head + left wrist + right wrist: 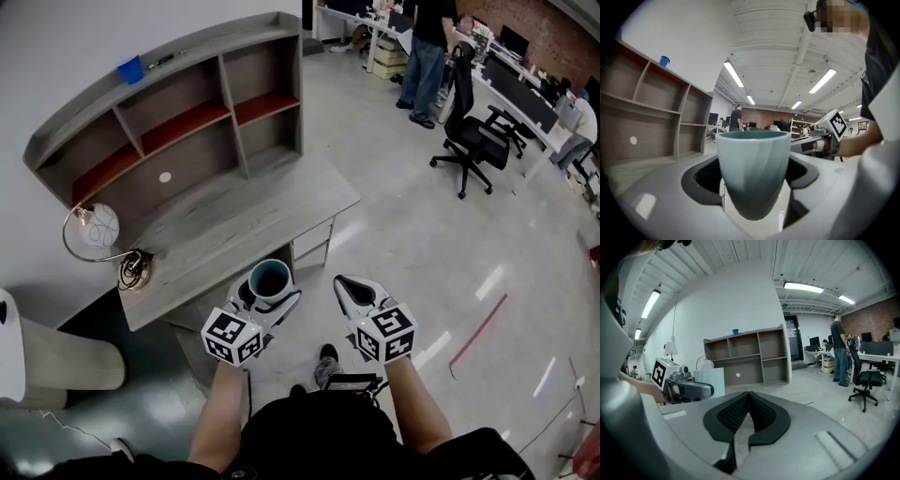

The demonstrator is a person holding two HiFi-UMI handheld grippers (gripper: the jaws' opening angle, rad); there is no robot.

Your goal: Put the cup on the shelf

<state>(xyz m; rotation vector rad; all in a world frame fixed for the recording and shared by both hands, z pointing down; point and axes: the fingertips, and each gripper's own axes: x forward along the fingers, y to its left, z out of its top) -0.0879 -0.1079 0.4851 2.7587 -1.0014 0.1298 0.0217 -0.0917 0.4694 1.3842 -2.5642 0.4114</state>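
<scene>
Near the front edge of a grey desk point(234, 220), the left gripper point(267, 298) holds a teal cup point(270, 278) upright, its jaws spread wide and pressing the cup's sides. Beside it, the right gripper point(349, 286) is closed and empty. A shelf point(187, 103) stands at the desk's back, apart from the cup.

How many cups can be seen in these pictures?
2. A teal cup is held in the left gripper's jaws; a small blue cup stands on top of the shelf. Others may be hidden.
</scene>
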